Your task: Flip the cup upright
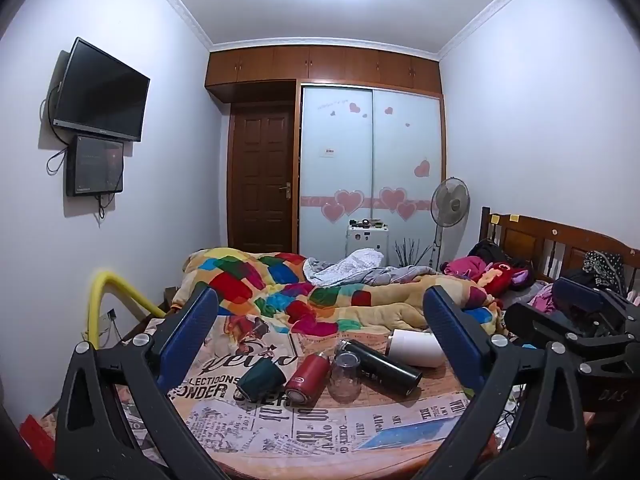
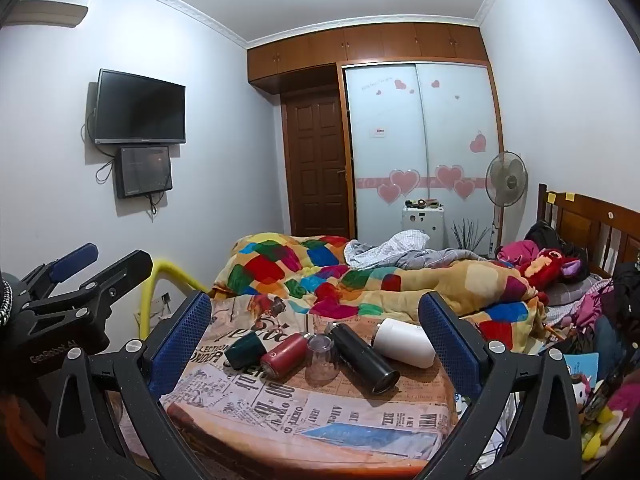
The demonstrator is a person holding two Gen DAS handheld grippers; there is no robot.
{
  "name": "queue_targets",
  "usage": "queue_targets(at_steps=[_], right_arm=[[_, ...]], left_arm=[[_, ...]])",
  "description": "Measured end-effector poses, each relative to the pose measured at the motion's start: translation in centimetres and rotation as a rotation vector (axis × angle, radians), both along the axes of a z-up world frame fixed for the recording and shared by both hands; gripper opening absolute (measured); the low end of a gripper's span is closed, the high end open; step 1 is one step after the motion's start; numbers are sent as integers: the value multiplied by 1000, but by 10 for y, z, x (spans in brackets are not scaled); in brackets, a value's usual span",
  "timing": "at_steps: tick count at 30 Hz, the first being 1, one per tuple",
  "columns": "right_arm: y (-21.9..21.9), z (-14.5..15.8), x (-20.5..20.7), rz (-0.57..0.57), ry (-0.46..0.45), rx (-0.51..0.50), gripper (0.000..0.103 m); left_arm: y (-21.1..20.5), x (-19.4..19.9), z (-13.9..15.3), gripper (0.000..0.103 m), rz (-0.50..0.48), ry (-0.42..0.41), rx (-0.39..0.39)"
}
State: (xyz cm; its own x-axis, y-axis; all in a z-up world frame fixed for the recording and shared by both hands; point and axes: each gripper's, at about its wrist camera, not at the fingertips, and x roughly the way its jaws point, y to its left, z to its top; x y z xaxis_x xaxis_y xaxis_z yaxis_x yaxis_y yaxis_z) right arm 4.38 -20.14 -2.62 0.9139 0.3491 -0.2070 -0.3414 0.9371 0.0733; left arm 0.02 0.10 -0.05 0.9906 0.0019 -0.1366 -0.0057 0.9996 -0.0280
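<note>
Several cups lie on a newspaper-print cloth over a table: a dark green mug on its side, a red flask, a clear glass standing mouth down, a black flask and a white cup on its side. The same cups show in the right wrist view: green mug, red flask, glass, black flask, white cup. My left gripper is open and empty, short of the cups. My right gripper is open and empty too.
A bed with a patchwork quilt lies just behind the table. A yellow tube stands at the left. A fan, wardrobe and door are at the back. The right gripper's body is at the left view's right edge.
</note>
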Motion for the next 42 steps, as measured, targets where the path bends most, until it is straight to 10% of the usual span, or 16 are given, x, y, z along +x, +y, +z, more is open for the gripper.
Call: queue_targets(at_steps=[42], right_arm=[[1, 0, 1, -1, 3, -9, 103]], left_arm=[[3, 4, -5, 103, -5, 6, -3]])
